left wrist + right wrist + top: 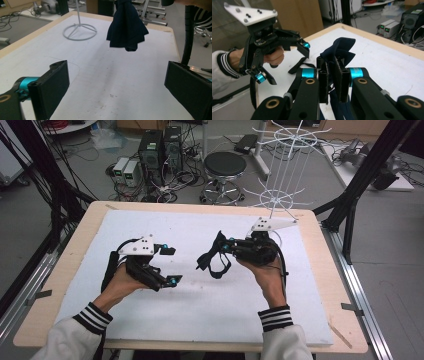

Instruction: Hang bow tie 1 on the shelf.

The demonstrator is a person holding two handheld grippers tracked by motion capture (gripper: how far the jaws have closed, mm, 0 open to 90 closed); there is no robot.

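A dark navy cloth item [212, 259] with strap-like loops hangs from my right gripper [226, 248], which is shut on it just above the middle of the white board. In the right gripper view the cloth [338, 48] bunches up out of the closed jaws of the right gripper [334, 75]. In the left gripper view the cloth [126, 30] dangles ahead, above the board. My left gripper [171, 266] stands open to the left of the cloth, apart from it. Nothing lies between the wide-set jaws of the left gripper [120, 83]. The left gripper [287, 62] faces the right one.
A white wire hanging rack [280, 170] stands at the board's far right; its ring base [80, 32] rests on the white board [200, 310]. The wooden table edge [200, 206] frames the board. A black stool [225, 165], computers [160, 150] and a black frame strut [360, 180] lie beyond.
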